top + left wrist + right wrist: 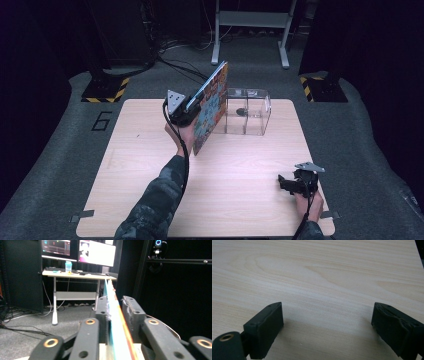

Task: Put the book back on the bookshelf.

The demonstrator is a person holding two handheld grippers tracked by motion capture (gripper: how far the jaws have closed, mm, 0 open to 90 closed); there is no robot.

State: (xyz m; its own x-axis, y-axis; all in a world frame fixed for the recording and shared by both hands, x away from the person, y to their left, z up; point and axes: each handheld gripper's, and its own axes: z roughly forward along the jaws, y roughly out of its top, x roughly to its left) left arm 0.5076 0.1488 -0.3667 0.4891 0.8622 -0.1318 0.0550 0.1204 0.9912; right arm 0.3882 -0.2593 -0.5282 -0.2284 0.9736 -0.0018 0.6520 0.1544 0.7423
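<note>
The book (212, 107) is up off the table (150, 175), held over its far half, just left of a clear box (248, 111) that stands at the far edge. It is tilted, top corner leaning away past the far edge, its colourful cover facing right toward the box. The print on the cover is too blurred to read.

The left gripper (187, 107) is clamped on the book's near-left edge. In the left gripper view the two black jaws press on either side of the thin board of the book (116, 322), which runs up between them edge-on, teal on one face and orange on the other. The left hand (184, 134) grips the tool from below, the forearm in a camouflage sleeve (160, 200) reaching up from the near edge, the wrist cocked so the gripper points up and away. A black cable (184, 160) trails down along the arm.

The clear box has a divider inside and a small dark thing in it that I cannot make out.

The right gripper (285, 182) sits low by the near-right corner of the table, well apart from the book, its jaws spread wide with nothing between them. The right gripper view looks down on bare wood grain (317, 277) between the two jaws. The right hand (307, 202) holds it from the near side.

On the grey floor left of the table a "6" (102, 120) is marked. Beyond stand a desk (77, 275) and lit monitors (96, 251), their screens unreadable.
</note>
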